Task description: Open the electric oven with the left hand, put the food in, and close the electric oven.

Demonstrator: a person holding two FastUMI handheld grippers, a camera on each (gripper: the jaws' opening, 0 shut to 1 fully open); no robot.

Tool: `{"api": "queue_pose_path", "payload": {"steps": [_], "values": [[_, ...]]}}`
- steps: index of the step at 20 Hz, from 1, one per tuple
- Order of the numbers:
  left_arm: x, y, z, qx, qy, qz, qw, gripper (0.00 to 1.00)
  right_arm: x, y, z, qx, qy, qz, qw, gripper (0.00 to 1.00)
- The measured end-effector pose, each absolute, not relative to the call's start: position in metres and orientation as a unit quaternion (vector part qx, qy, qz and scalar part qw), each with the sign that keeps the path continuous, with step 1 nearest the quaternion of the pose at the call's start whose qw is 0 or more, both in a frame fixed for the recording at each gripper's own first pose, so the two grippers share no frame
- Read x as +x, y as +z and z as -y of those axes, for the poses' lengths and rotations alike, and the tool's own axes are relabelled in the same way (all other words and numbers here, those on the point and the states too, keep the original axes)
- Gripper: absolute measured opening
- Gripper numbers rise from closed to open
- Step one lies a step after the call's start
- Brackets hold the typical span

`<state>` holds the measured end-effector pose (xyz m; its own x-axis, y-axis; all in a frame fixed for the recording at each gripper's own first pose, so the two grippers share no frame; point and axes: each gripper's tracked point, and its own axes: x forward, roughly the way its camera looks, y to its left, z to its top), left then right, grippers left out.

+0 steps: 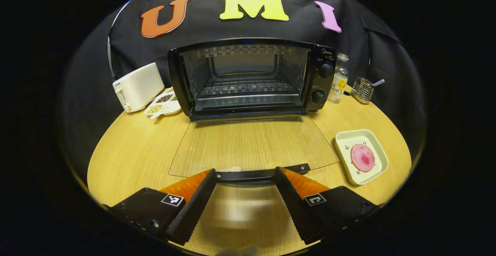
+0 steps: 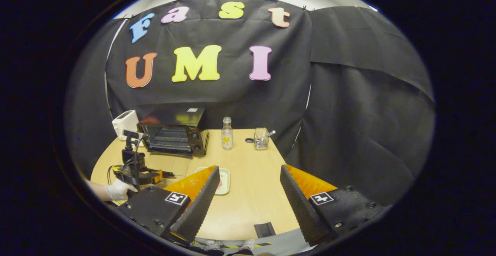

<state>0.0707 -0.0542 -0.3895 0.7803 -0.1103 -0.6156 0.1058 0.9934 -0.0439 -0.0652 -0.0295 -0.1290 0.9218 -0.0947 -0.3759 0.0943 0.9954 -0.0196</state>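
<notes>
Staged kitchen mock-up inside recording booth: black cloth wall [image 2: 348, 93] enclosing wooden table [image 1: 128, 151]; electric oven [image 1: 248, 78], toaster [image 1: 137, 86], bottle [image 1: 338, 78] lining rear edge.

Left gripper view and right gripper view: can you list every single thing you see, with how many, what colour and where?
electric oven: 1, black, back middle of the table, glass door folded down flat, rack inside bare
toaster: 1, white, left of the oven
divided dish: 1, white, holding seeds or beans, in front of the toaster
bottle: 1, clear with a yellow label, right of the oven
wire holder: 1, metal, with a utensil in it, right of the bottle
tray: 1, white, square, front right of the oven
food: 1, pink, round, on the tray
table: 1, light wood
left hand-held gripper: 1, open, at the door's handle
right hand-held gripper: 1, open, above the table
gloved hand: 1, white glove, holding the left hand-held gripper
</notes>
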Motion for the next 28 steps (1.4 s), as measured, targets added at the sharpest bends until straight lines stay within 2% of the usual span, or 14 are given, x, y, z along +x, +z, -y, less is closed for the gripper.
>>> {"api": "queue_pose_path", "payload": {"steps": [6, 12, 16, 22, 24, 25, 26, 27, 28], "values": [[0.052, -0.344, 0.023, -0.005, -0.040, -0.285, 0.958, 0.97, -0.031, -0.193, 0.028, 0.014, -0.005, -0.265, 0.964, 0.85], [0.001, -0.249, -0.002, -0.006, -0.008, -0.217, 0.976, 0.96, 0.023, -0.287, 0.003, 0.029, 0.057, -0.356, 0.932, 0.79], [-0.022, -0.181, -0.014, -0.002, 0.021, -0.169, 0.985, 0.96, 0.054, -0.335, -0.011, 0.050, 0.096, -0.405, 0.908, 0.70], [-0.044, -0.107, -0.024, -0.012, 0.093, -0.126, 0.988, 0.96, 0.112, -0.374, -0.015, 0.063, 0.125, -0.443, 0.886, 0.65], [-0.050, -0.096, -0.021, -0.016, 0.111, -0.121, 0.986, 0.96, 0.124, -0.383, -0.017, 0.070, 0.135, -0.460, 0.875, 0.62], [-0.053, -0.093, -0.019, -0.014, 0.120, -0.119, 0.986, 1.00, 0.129, -0.386, -0.020, 0.075, 0.140, -0.467, 0.870, 0.59], [-0.055, -0.088, -0.018, -0.012, 0.129, -0.117, 0.985, 0.96, 0.131, -0.389, -0.021, 0.079, 0.145, -0.475, 0.864, 0.58], [-0.059, -0.086, -0.017, -0.008, 0.138, -0.116, 0.984, 1.00, 0.134, -0.393, -0.023, 0.081, 0.150, -0.482, 0.859, 0.55], [-0.061, -0.085, -0.015, -0.007, 0.145, -0.115, 0.983, 0.96, 0.136, -0.397, -0.026, 0.080, 0.154, -0.490, 0.854, 0.54]]}}
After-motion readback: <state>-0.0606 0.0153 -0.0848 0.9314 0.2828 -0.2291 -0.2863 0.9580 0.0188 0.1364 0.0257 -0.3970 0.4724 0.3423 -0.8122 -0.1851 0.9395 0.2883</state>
